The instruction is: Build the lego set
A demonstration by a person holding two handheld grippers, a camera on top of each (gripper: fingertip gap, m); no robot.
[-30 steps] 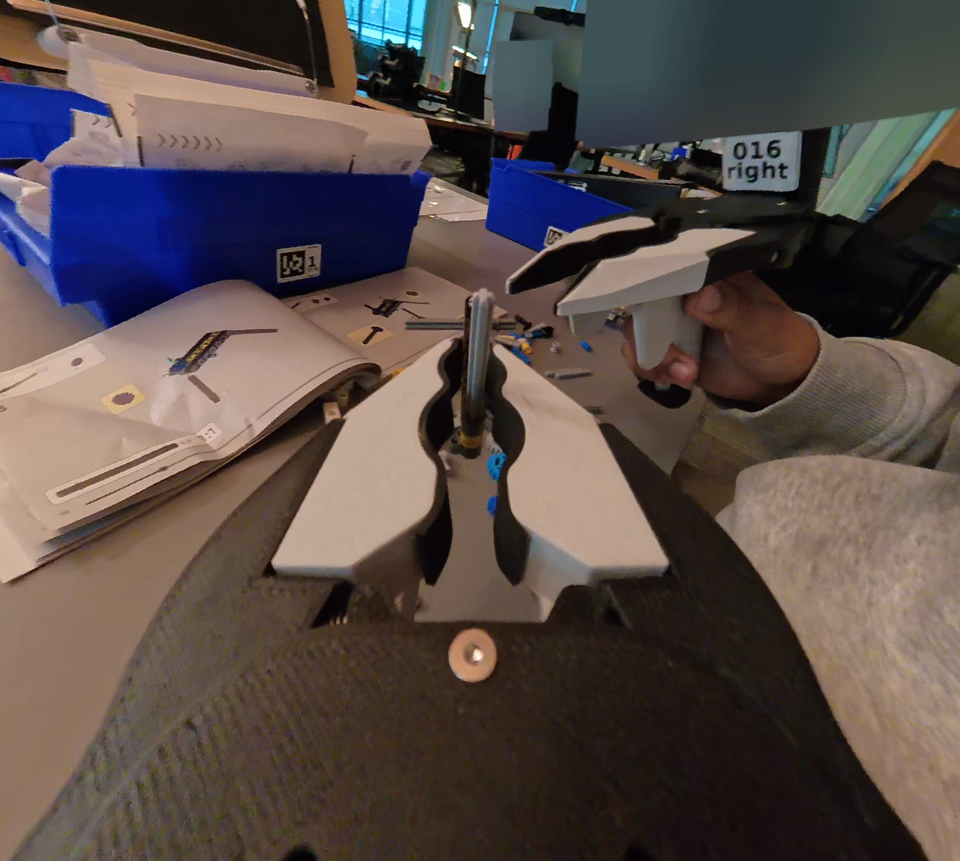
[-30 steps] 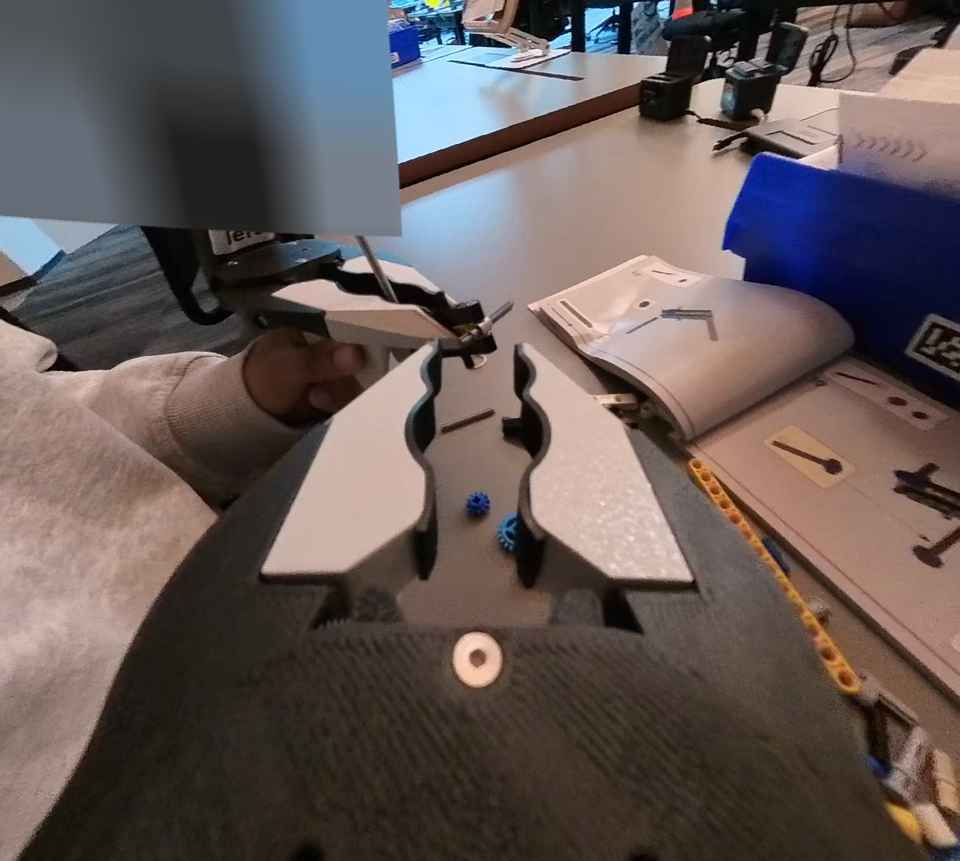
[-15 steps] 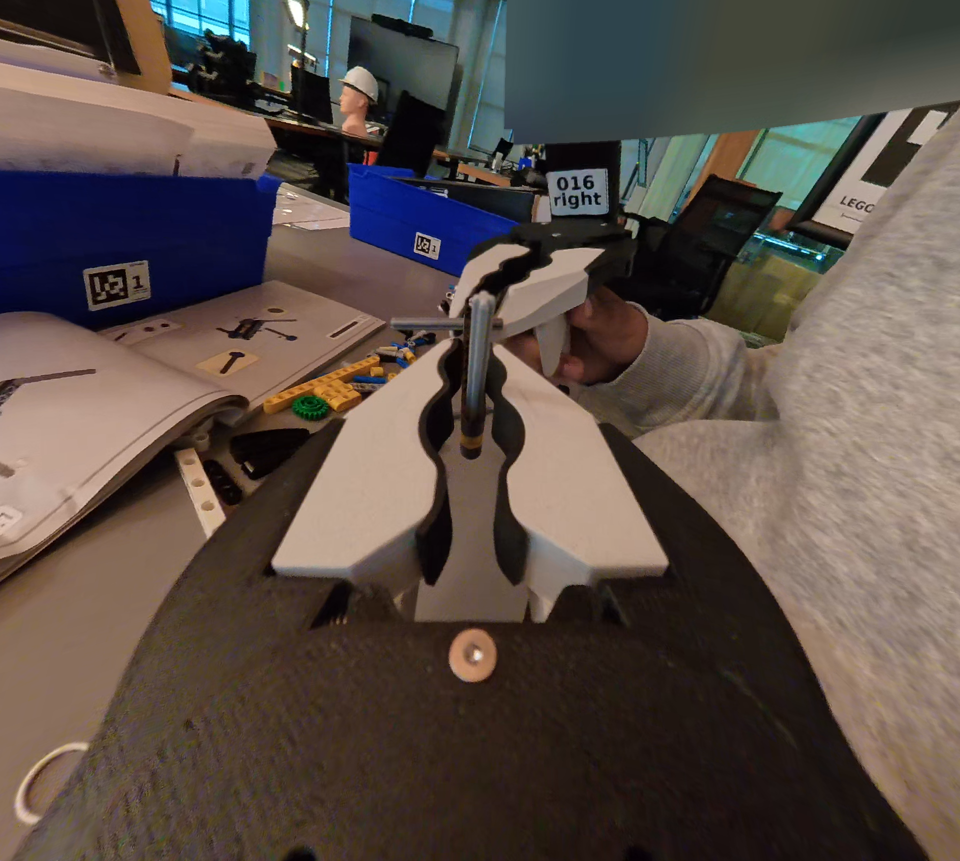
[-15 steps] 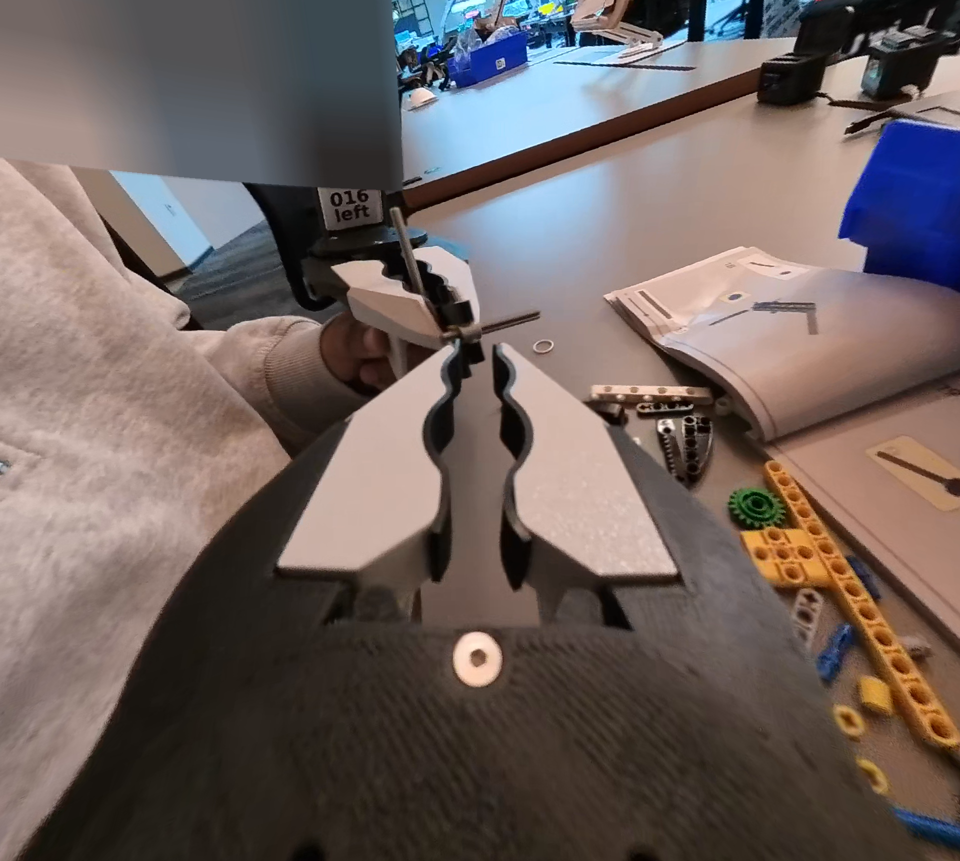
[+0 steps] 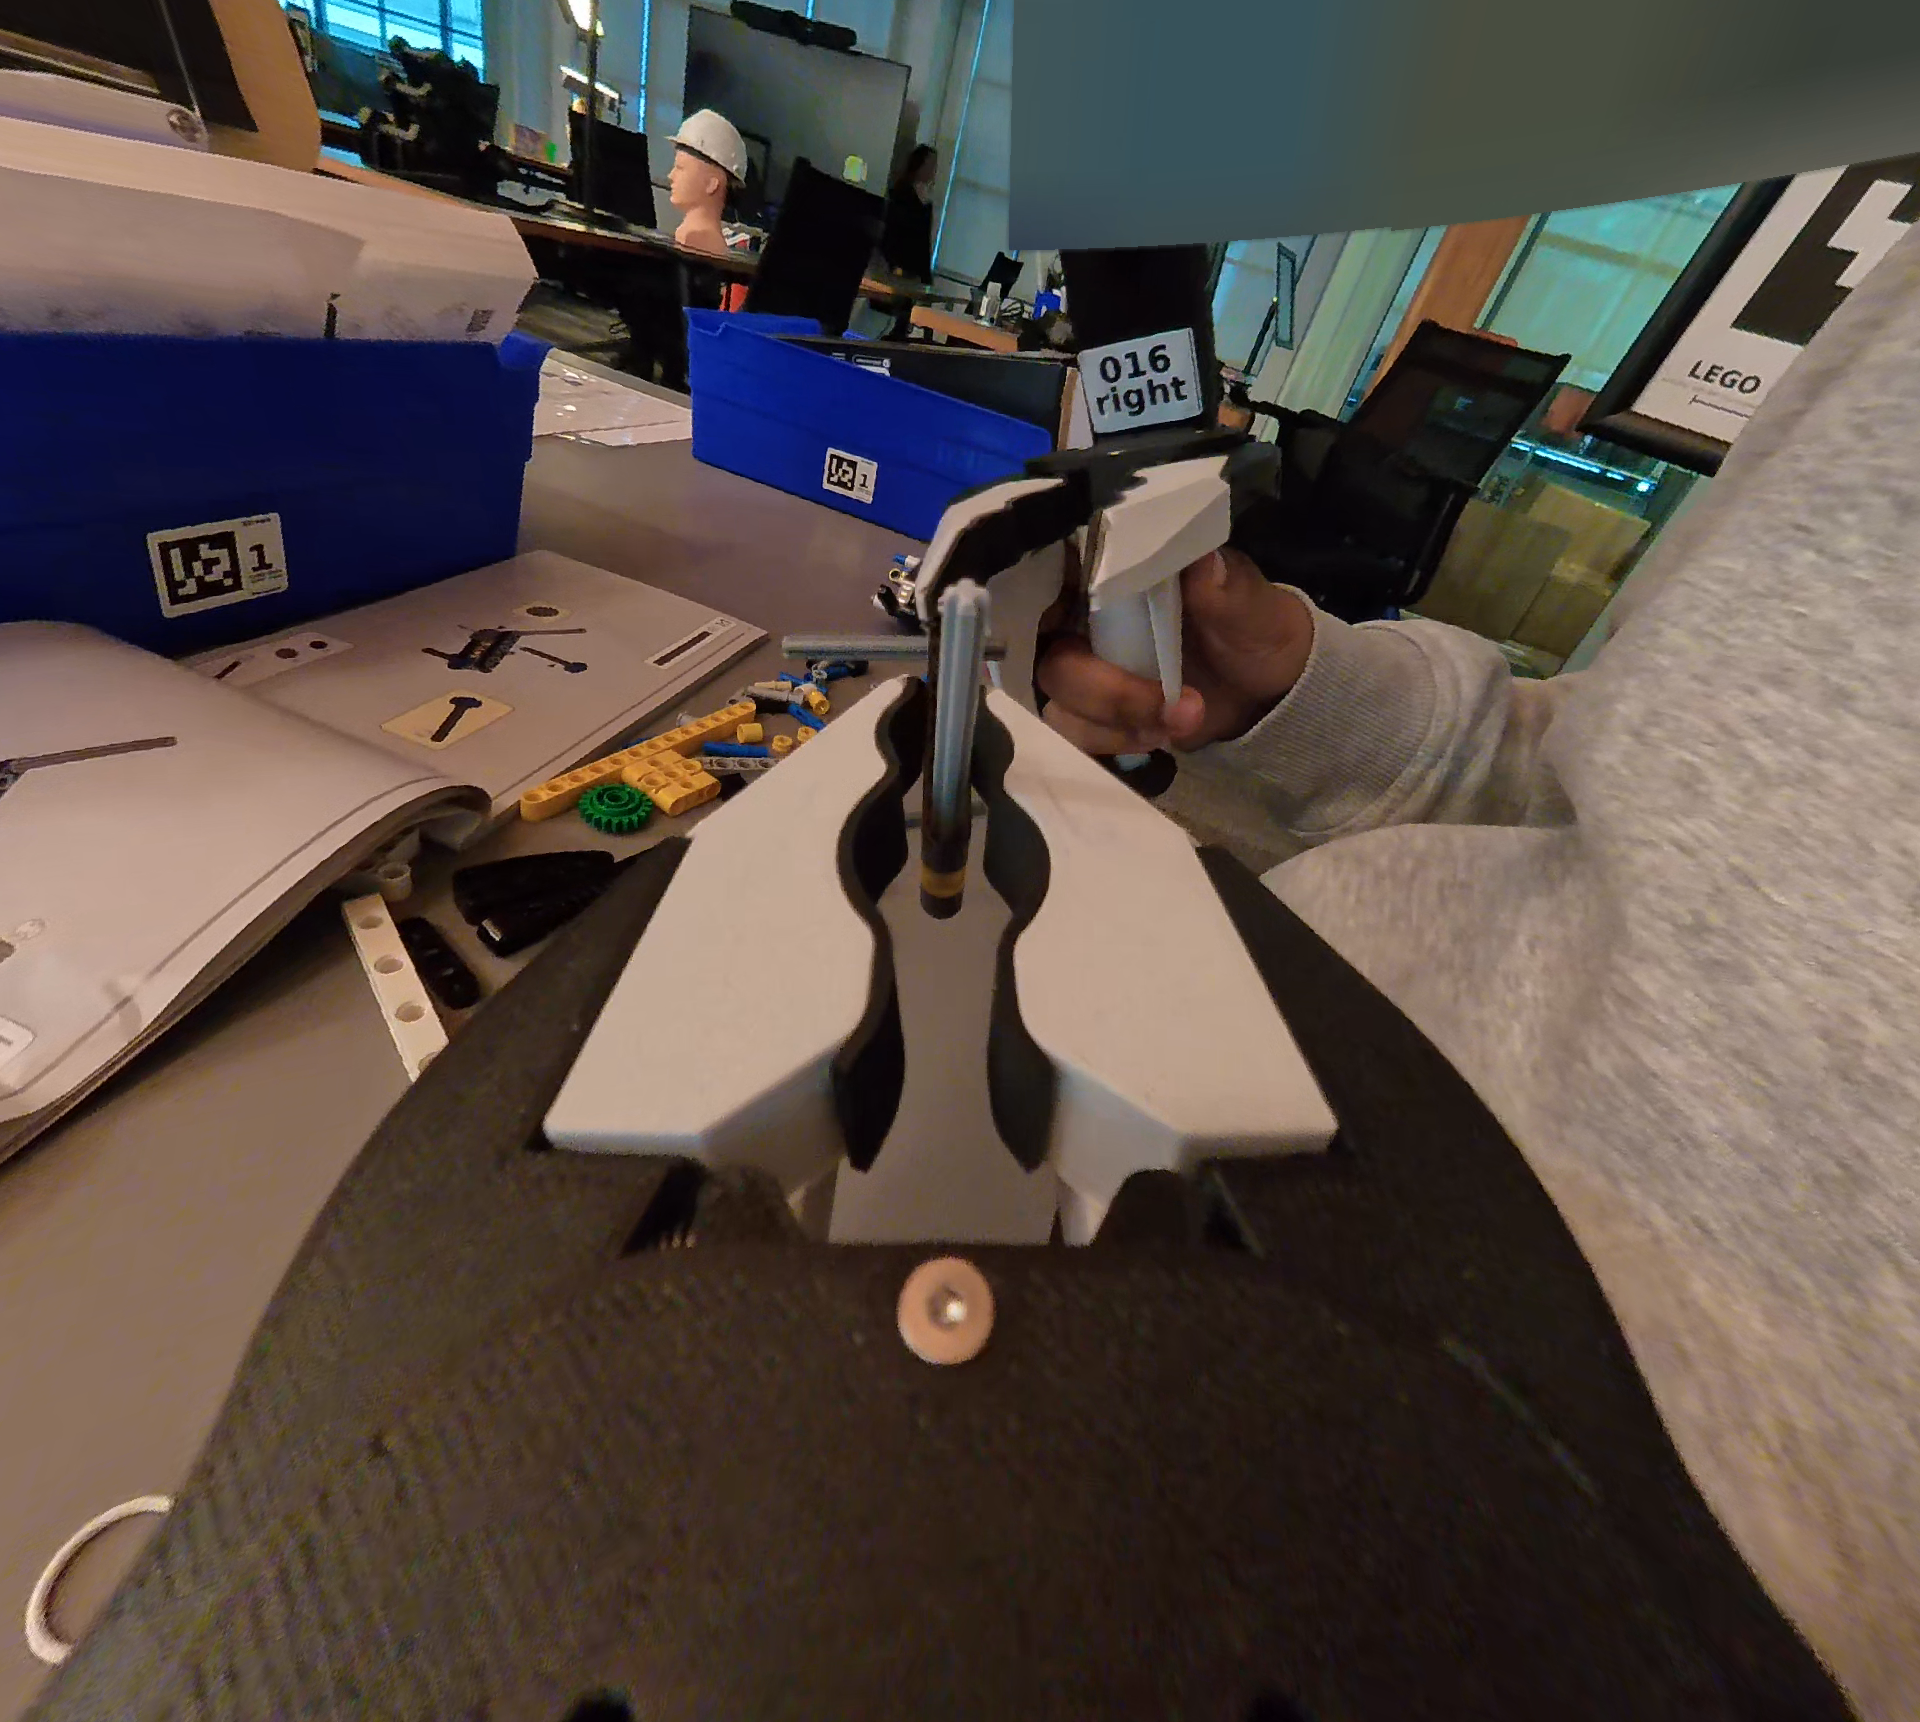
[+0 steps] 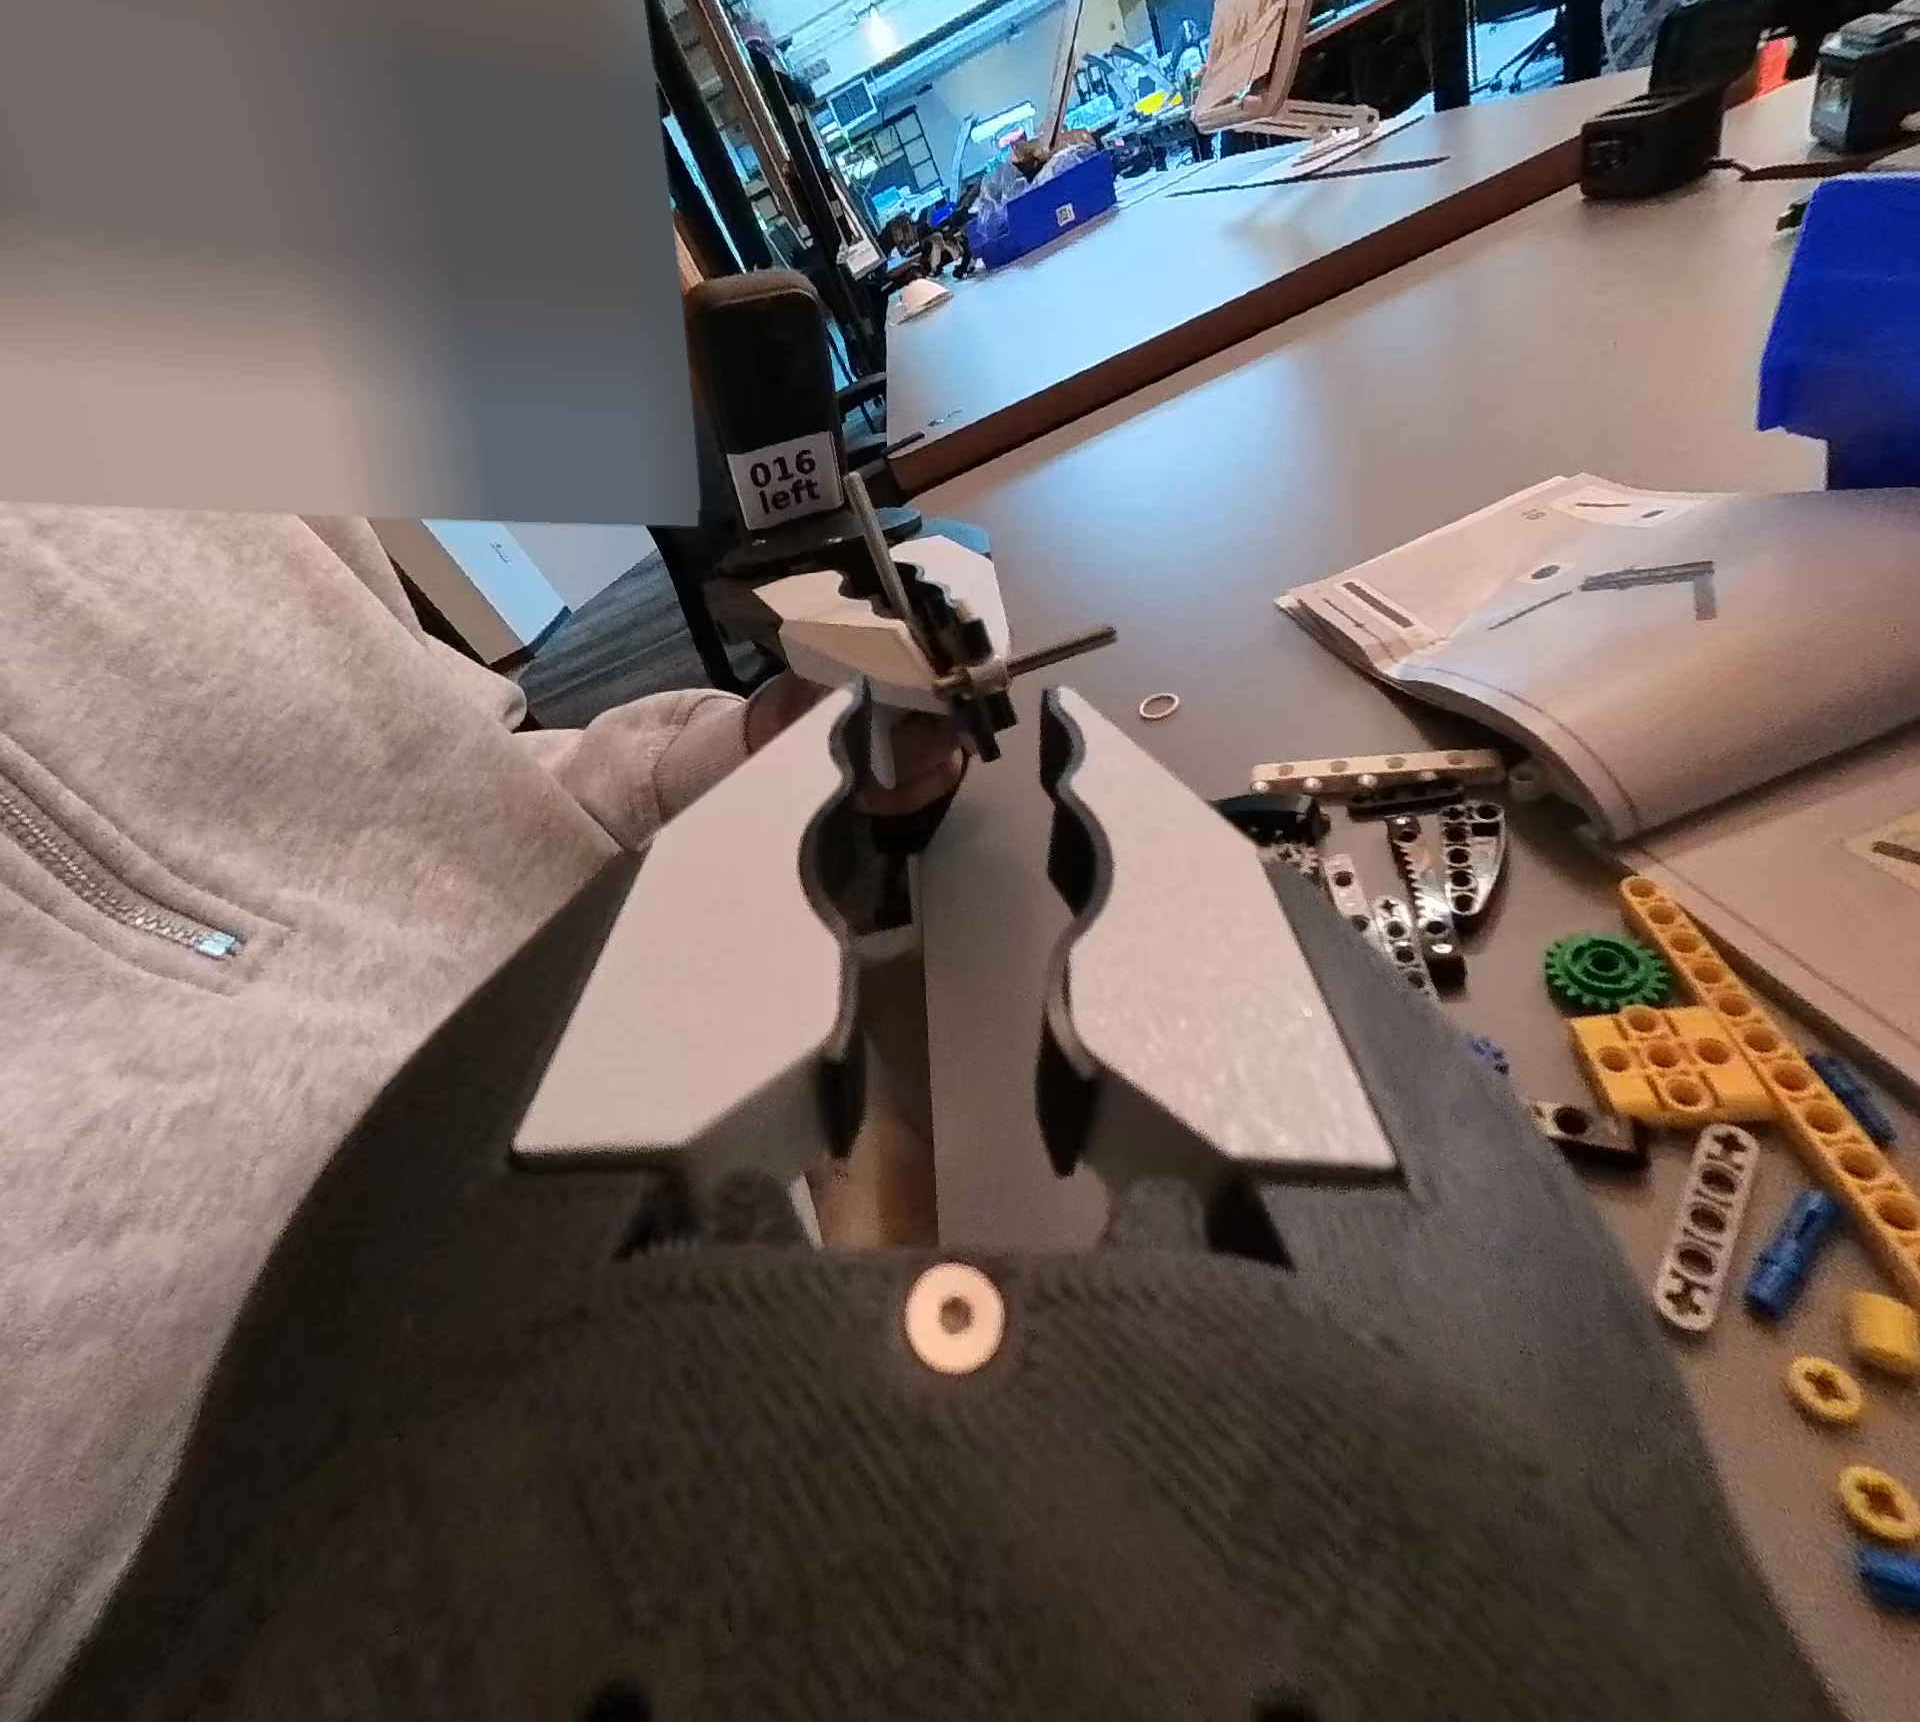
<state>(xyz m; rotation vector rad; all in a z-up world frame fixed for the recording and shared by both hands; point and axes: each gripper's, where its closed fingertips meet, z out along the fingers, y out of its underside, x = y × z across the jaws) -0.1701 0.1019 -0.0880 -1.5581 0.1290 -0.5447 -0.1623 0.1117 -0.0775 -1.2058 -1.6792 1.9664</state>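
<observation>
My left gripper point(image 5: 951, 690) is shut on a grey axle assembly point(image 5: 958, 633). The assembly is an upright grey rod with a black and yellow end, and a second grey axle crosses it near the top. My right gripper point(image 6: 951, 706) is open and empty, with its fingertips on either side of the assembly's lower end point(image 6: 982, 716), not touching it. In the left wrist view the right gripper point(image 5: 935, 576) sits just behind the rod. In the right wrist view the left gripper point(image 6: 961, 680) holds the assembly above the table edge.
An open instruction booklet point(image 5: 260, 789) lies in front of two blue bins point(image 5: 260, 446). Loose parts lie beside it: a yellow beam point(image 6: 1766, 1080), a green gear point(image 6: 1605, 971), black panels point(image 6: 1455, 851), a white beam point(image 5: 390, 976) and small blue pins. A small ring point(image 6: 1158, 706) lies on the table. The green gear point(image 6: 1605, 971) sits 12 centimeters or so from the ends of my right fingers.
My right gripper rose from the table, swung toward the left gripper and opened wider around the assembly's end. My left gripper kept its hold and turned to the right.
</observation>
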